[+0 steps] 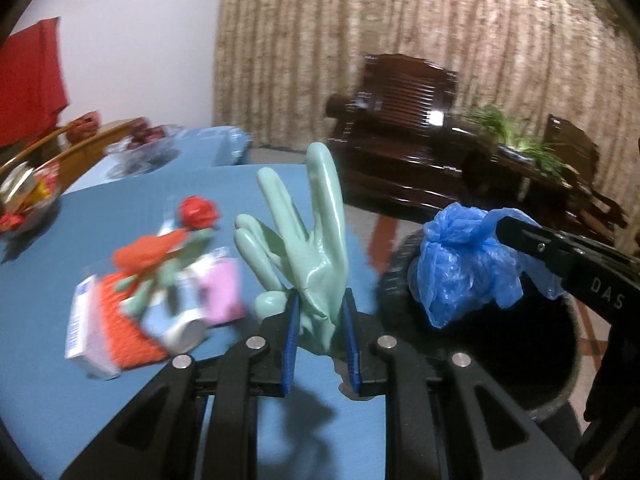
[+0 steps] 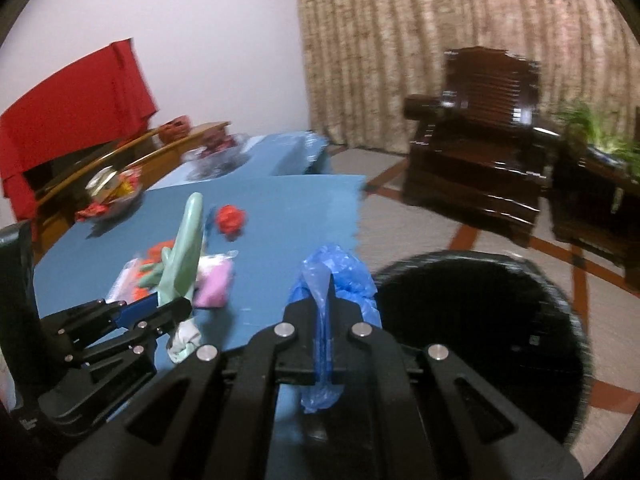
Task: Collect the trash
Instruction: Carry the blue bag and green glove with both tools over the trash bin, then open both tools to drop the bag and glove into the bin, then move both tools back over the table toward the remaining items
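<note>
Left gripper (image 1: 320,316): I pinch the glove (image 1: 308,232) upright above the table (image 1: 60,380). Right gripper (image 2: 329,308): I pinch the bag (image 2: 340,276) beside the bin (image 2: 480,320).

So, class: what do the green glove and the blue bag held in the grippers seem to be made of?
Green glove: looks like rubber or latex, smooth with a glossy sheen, and its fingers stand up stiffly.
Blue bag: looks like thin plastic film, crinkled, bunched and slightly see-through.

Two grippers (image 1: 320,320) (image 2: 330,320), one green glove (image 1: 308,240), one blue bag (image 1: 460,264), one black bin (image 2: 480,340).
</note>
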### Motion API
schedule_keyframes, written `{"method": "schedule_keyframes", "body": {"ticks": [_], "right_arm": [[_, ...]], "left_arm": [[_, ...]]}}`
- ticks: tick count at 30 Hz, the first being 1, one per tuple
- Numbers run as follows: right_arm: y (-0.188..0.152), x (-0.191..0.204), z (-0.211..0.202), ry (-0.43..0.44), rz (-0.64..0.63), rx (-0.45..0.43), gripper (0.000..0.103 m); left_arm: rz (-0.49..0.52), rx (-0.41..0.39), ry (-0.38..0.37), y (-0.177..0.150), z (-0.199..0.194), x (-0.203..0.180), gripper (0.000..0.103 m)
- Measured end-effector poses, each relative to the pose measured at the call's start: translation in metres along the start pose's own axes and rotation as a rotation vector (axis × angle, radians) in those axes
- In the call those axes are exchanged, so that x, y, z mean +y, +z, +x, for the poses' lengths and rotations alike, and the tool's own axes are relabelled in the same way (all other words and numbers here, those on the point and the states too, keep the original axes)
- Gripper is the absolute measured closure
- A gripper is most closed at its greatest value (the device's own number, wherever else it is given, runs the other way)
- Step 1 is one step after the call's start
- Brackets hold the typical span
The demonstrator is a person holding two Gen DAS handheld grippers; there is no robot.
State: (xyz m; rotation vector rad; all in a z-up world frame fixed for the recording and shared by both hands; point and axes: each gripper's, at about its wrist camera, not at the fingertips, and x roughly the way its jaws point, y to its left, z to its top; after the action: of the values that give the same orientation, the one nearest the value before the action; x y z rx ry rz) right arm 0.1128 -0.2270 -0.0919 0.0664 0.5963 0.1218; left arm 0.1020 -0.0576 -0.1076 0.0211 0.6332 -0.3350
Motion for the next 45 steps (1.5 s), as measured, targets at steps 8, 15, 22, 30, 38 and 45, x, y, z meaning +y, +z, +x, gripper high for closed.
{"method": "schedule_keyframes", "body": {"ticks": [8,15,22,30,38,45], "right_arm": [[-0.027,-0.074,-0.011,-0.166,0.085,0.046,0.102],[-0.049,-0.110,-0.014,-0.265,0.148,0.101,0.054],[-0.060,-0.112,-0.022,-0.313,0.157,0.098,0.030],[-0.043,-0.087,-0.024,-0.254,0.162,0.018,0.006],[-0.016,-0.026,-0.001,-0.113,0.116,-0.028,0.005],[-0.008,0.036,0.031,-0.020,0.033,-0.022,0.005]], "left_arm": [[0.066,0.019,-0.154,0.015,0.029,-0.068,0.083],[0.091,0.070,-0.290,0.016,0.050,-0.106,0.062],[0.079,0.058,-0.267,0.017,0.048,-0.094,0.038],[0.028,0.000,-0.123,0.016,0.024,-0.039,0.015],[-0.042,-0.064,0.069,0.009,-0.013,0.038,0.010],[-0.086,-0.089,0.245,-0.003,-0.033,0.099,0.010]]}}
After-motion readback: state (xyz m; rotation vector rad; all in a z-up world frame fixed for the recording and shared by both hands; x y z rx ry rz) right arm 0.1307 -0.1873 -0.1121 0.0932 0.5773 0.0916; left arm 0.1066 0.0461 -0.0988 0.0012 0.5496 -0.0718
